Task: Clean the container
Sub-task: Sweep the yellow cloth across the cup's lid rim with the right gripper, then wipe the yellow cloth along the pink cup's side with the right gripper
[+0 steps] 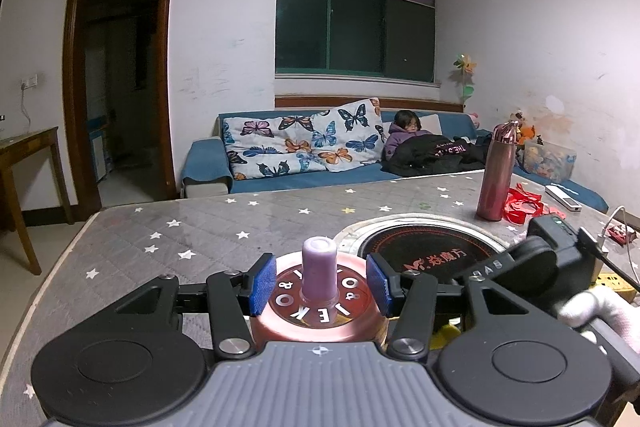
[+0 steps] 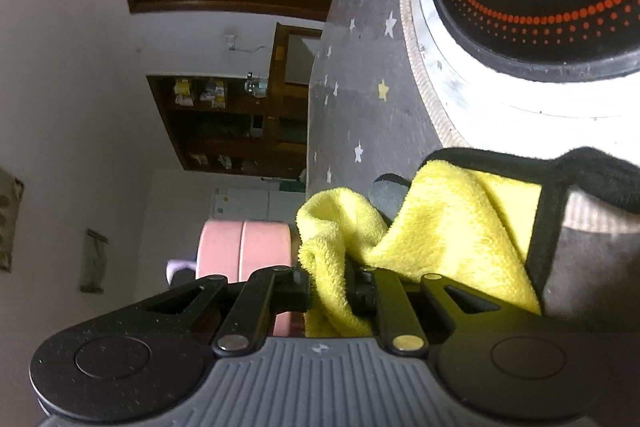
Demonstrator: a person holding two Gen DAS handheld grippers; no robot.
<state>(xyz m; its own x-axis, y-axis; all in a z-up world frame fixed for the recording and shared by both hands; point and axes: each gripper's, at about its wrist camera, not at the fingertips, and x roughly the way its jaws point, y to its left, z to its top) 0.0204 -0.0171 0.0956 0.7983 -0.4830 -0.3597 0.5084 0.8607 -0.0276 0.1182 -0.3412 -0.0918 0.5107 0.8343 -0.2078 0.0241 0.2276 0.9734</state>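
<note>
A round pink container point(image 1: 280, 331) stands on the table, its dark lettered lid topped by a purple knob point(image 1: 319, 267). My left gripper point(image 1: 320, 287) is shut on it, with a blue pad point(image 1: 262, 285) pressing on each side. In the right wrist view, which is rolled sideways, the same container point(image 2: 244, 247) shows just left of a yellow cloth point(image 2: 440, 227) with black trim. My right gripper point(image 2: 328, 287) is shut on a fold of that cloth. The left wrist view shows the right gripper's body point(image 1: 552, 259) close on the container's right, held by a white-gloved hand point(image 1: 600, 311).
The table has a grey star-print cover point(image 1: 200, 227) and a round black induction hob point(image 1: 424, 251) set in it. A pink thermos point(image 1: 498, 175) and red ribbon point(image 1: 522, 205) stand farther right. Behind is a blue sofa point(image 1: 304, 179) with a person point(image 1: 404, 131) on it.
</note>
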